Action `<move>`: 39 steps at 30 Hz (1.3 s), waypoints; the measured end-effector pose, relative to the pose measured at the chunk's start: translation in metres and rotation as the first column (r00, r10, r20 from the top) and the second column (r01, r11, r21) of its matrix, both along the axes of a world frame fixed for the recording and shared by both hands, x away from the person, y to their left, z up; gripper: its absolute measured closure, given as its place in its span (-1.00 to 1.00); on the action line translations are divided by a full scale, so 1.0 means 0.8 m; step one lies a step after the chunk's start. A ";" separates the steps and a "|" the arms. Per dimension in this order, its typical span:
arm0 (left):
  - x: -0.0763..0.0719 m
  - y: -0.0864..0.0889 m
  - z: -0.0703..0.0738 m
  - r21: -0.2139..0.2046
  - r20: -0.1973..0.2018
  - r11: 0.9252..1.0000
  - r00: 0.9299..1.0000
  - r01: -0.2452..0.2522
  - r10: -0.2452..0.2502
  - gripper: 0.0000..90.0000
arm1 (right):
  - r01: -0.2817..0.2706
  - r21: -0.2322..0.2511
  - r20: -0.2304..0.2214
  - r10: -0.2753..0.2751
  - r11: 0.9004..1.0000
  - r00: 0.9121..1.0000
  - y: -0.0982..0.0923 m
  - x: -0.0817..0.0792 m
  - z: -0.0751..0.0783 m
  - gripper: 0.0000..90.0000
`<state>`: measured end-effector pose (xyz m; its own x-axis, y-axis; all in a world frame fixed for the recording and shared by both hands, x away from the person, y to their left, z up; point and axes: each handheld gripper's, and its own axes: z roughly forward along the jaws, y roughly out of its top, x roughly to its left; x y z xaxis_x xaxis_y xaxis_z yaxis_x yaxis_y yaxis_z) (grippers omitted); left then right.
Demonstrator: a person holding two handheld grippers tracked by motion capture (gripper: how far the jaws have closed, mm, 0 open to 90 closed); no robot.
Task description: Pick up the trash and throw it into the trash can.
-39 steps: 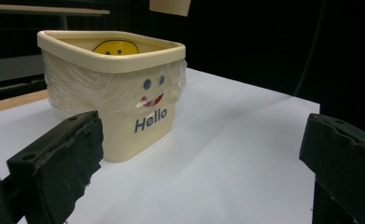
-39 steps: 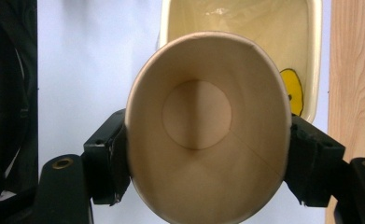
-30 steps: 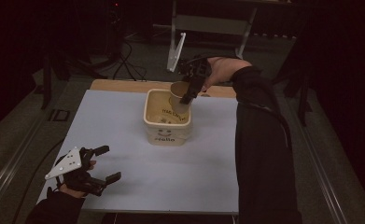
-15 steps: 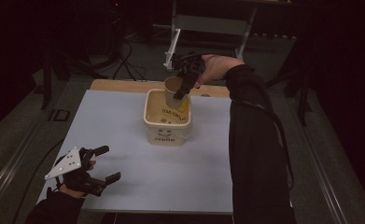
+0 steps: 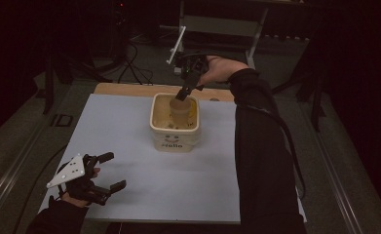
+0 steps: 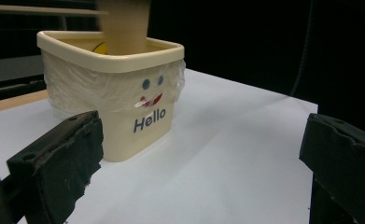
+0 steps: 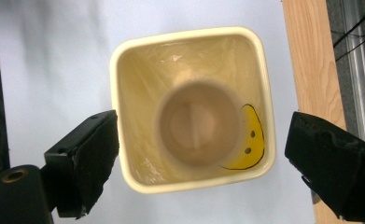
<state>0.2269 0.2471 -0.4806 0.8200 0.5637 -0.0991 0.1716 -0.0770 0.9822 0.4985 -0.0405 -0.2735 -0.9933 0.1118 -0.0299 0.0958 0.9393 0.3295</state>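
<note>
Hovering above the cream bin (image 5: 174,127) near the upper centre of the high view, the right hand-held gripper (image 5: 184,90) points down at a brown paper cup (image 5: 179,103) that sits in the bin's mouth, its upper part rising over the rim. In the right gripper view the cup (image 7: 198,122) is centred in the frame and blurred, seen from straight above inside the bin (image 7: 124,116), with both black jaws spread far to either side and nothing between the pads; these jaws have just been opening, and the cup is free of them. A yellow smiley face (image 7: 252,140) shows on the bin's inner wall just beside the cup, at the lower right of the opening. The bin stands on the pale surface (image 5: 129,122), toward its far edge, where a wooden strip (image 5: 124,88) runs behind it. In the left gripper view the bin (image 6: 124,93) fills the upper left, bearing a small face and the word "Hello", with the cup (image 6: 124,25) standing out of its top. The left hand-held gripper (image 5: 111,170) rests low at the lower left of the high view, well apart from the bin, its jaws wide apart and empty.
</note>
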 end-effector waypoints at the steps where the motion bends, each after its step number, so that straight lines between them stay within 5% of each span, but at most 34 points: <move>1: 0.000 0.000 0.000 0.000 0.001 1.000 1.000 0.000 0.000 -0.99 | 0.002 0.003 -0.005 -0.002 1.000 1.000 0.000 0.001 0.000 -0.78; 22: 0.003 -0.004 0.000 0.010 -0.001 1.000 1.000 0.005 -0.005 -0.99 | -0.031 0.013 0.032 0.030 0.999 0.999 -0.011 -0.027 0.009 -0.78; 39: 0.001 -0.005 0.000 0.024 0.000 1.000 1.000 0.001 -0.001 -0.99 | 0.023 0.030 0.057 -0.025 0.999 0.998 -0.054 -0.055 0.026 -0.78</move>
